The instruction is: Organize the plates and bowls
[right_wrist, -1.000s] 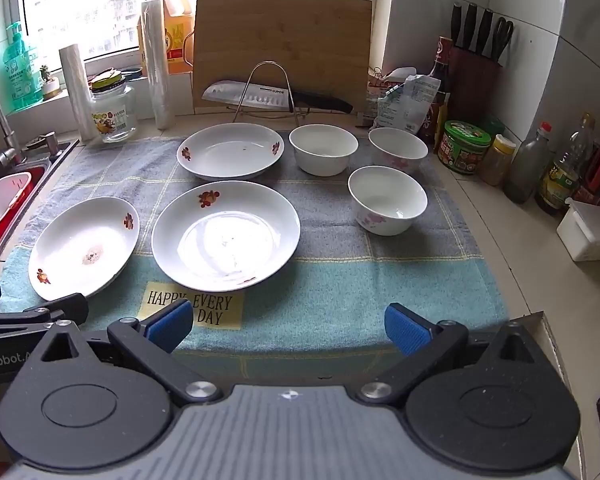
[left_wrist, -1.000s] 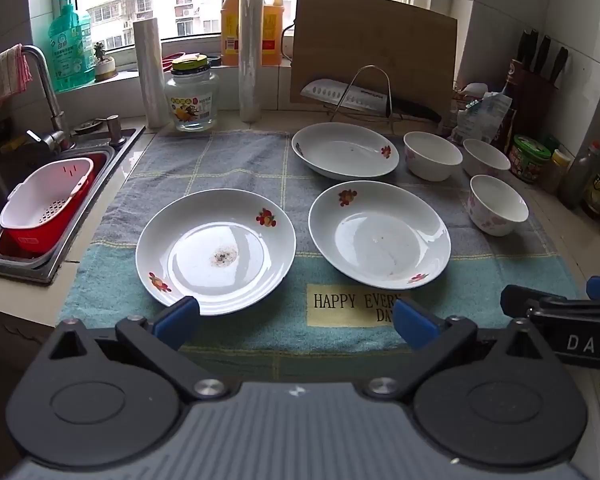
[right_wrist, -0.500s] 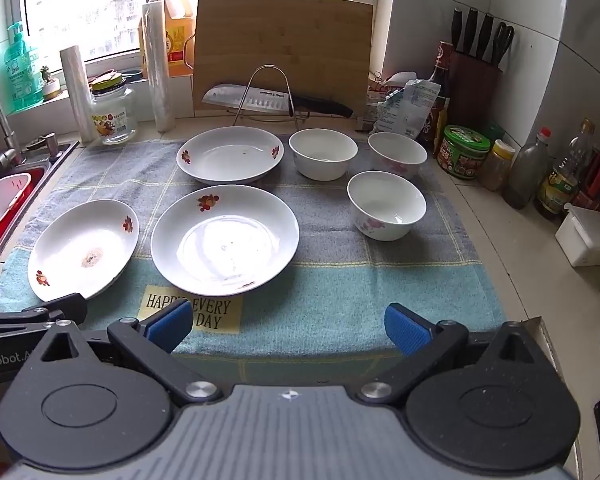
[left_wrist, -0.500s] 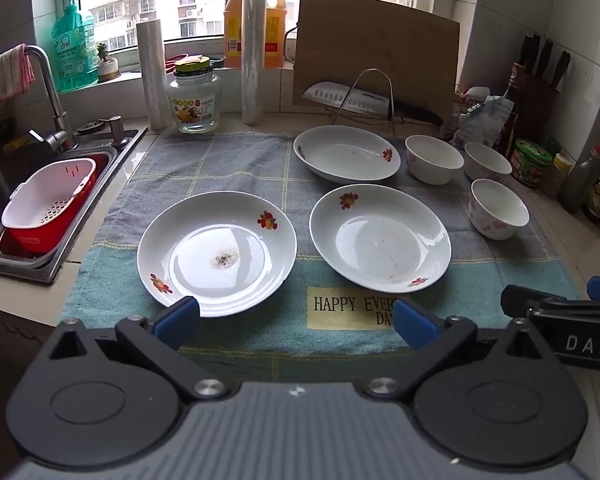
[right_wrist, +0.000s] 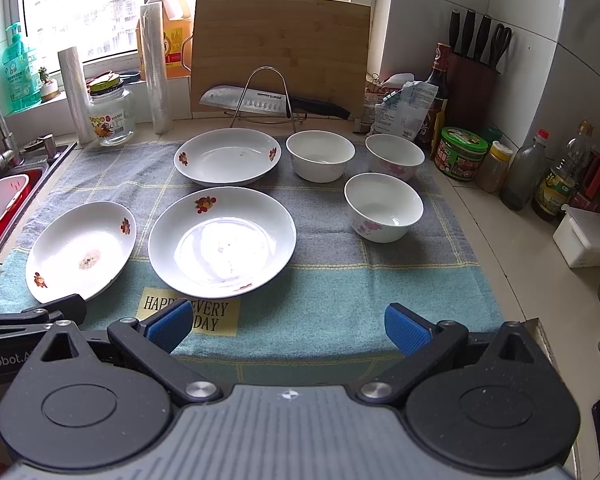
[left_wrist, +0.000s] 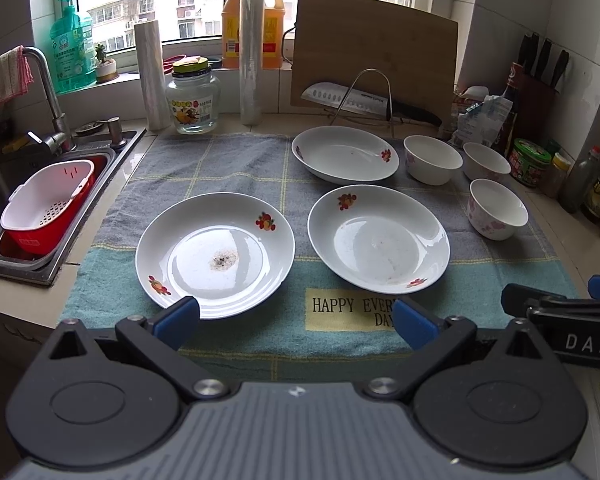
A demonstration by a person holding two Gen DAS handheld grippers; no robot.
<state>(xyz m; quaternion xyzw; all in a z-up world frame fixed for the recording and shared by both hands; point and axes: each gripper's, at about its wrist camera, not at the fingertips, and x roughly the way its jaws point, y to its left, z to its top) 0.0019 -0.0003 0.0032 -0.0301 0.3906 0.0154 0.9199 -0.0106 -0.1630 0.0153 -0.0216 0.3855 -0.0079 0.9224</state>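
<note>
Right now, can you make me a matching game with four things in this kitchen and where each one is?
Things:
1. colander
2. knife
3. stained plate
4. soap bottle

Places:
A. on the windowsill
B. in the sink
C. on the towel, nearest the sink
D. on the wire rack, before the cutting board

Pairs: 1-B, 2-D, 3-C, 4-A

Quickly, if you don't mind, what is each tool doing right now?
Left tool: open, holding nothing.
Right tool: open, holding nothing.
</note>
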